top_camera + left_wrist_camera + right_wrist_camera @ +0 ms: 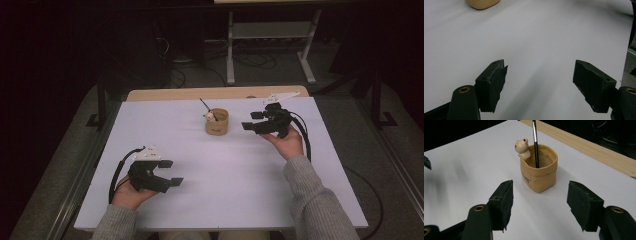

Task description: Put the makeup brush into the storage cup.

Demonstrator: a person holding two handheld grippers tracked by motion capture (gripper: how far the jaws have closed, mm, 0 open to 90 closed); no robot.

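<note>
A tan soft pot with a small bear figure on its rim stands at the far middle of the white table. A thin dark brush leans in it. In the right gripper view the pot, bear and brush lie just ahead. My right gripper hovers open to the right of the pot, nothing between its jaws. My left gripper rests open near the front left, its jaws over bare table. The pot's base peeks in at the top.
A wooden strip runs along the table's far edge. Beyond it stand a metal frame and cables on the floor. A grey sleeve lies across the front right of the table.
</note>
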